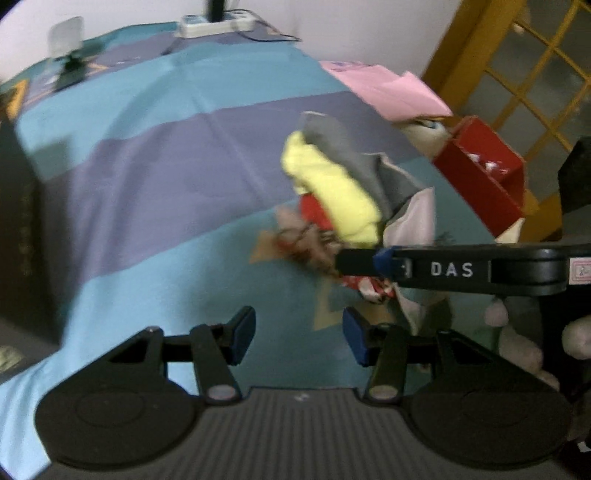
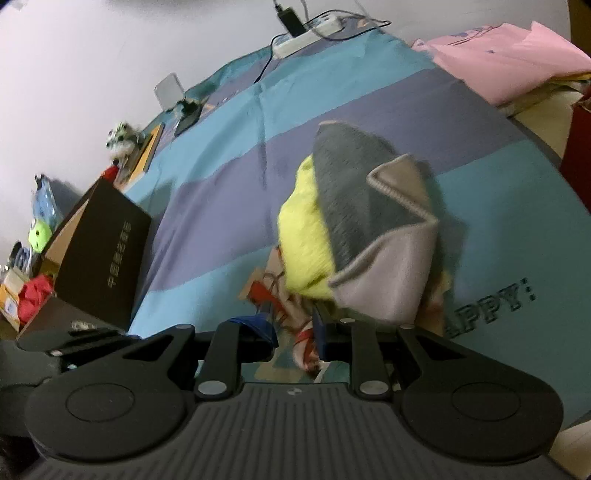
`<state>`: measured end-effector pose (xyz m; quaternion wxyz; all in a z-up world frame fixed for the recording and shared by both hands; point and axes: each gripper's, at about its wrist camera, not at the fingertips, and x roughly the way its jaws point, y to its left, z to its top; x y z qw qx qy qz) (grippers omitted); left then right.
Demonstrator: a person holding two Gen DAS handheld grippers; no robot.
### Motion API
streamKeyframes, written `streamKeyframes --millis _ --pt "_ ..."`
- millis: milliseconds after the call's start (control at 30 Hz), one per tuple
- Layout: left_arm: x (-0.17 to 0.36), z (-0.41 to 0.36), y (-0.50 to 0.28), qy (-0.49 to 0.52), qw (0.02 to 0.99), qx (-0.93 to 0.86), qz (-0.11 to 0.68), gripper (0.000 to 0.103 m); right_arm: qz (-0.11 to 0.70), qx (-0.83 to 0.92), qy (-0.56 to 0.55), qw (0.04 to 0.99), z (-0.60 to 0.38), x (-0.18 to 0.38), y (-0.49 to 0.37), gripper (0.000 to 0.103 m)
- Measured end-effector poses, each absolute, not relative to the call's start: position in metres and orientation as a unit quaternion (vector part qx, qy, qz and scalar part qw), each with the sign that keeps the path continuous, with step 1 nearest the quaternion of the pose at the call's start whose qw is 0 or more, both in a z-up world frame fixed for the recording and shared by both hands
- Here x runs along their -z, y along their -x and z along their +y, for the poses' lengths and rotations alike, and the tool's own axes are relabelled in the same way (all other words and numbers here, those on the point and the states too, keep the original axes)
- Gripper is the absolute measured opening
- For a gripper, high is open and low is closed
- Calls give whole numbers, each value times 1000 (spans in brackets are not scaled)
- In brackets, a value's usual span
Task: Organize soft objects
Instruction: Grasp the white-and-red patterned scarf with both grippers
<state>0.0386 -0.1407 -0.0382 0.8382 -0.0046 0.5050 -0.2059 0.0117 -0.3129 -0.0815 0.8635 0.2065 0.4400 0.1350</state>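
Observation:
A heap of soft cloths lies on the striped blue and purple bedsheet (image 1: 147, 166): a yellow cloth (image 1: 332, 188) (image 2: 303, 236), a grey cloth (image 1: 343, 151) (image 2: 354, 184) draped over it, and a red-and-white patterned cloth (image 1: 306, 243) (image 2: 304, 343) underneath. My left gripper (image 1: 299, 338) stands open over bare sheet, just short of the heap, with nothing between its blue pads. Reaching in from the right, my right gripper (image 1: 341, 264) (image 2: 295, 334) has its tips at the near edge of the heap. Its jaws are nearly closed, with the patterned cloth pinched between them.
A red box (image 1: 480, 166) and folded pink fabric (image 1: 388, 88) (image 2: 509, 59) sit right of the heap. A black box (image 2: 99, 251) stands at the bed's left edge. A power strip (image 1: 214, 26) (image 2: 306, 33) lies at the far edge. A pale plush toy (image 1: 517, 332) sits at lower right.

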Motion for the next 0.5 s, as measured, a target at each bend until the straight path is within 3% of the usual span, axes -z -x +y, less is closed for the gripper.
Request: streamKeyframes --millis 500 --pt "67 -186 -61 7 805 294 515 53 510 -181 -289 790 -317 105 -39 7"
